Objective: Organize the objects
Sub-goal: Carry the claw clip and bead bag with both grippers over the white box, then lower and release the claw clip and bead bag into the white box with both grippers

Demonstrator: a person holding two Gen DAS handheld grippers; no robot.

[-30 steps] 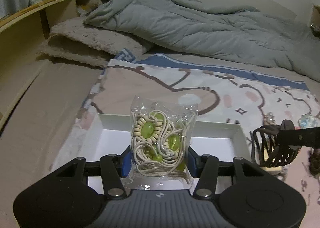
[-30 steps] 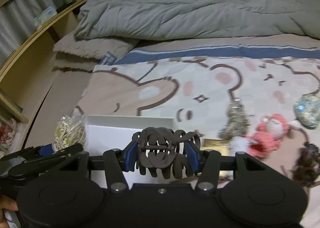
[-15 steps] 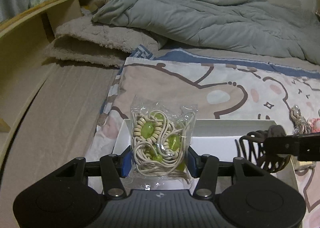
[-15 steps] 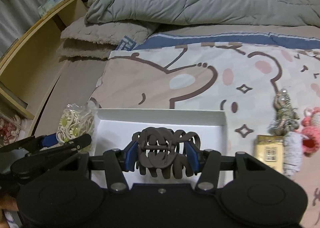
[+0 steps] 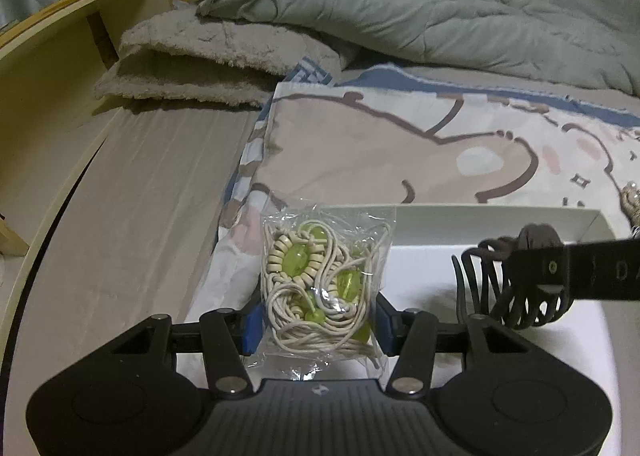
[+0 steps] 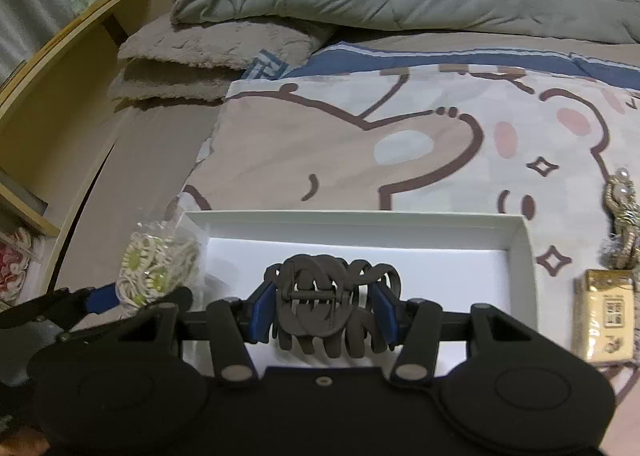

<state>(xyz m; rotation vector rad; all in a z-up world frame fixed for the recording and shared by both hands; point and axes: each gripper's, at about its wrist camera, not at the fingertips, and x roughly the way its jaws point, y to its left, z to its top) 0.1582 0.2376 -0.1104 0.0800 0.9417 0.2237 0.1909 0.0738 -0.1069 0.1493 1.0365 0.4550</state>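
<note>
Both grippers have advanced over the shallow white cardboard box [image 6: 520, 240] on the bed. Left gripper [image 5: 318, 322] fingers clamp a clear bag of cream cord and green beads [image 5: 324, 284]; right gripper [image 6: 325, 310] fingers clamp a dark brown plastic claw hair clip [image 6: 332, 300], likely for dropping both inside.

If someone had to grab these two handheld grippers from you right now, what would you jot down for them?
Left gripper: shut on a clear bag of beaded cord, held over the left end of the white box.
Right gripper: shut on a dark brown hair claw clip, held over the middle of the box.
Done: both items picked up and brought over the box; nothing lies in it yet.
Left: lower and release both. Then collect what lies on the bear-print blanket to the right of the box: a gold packet and a beaded trinket.
</note>
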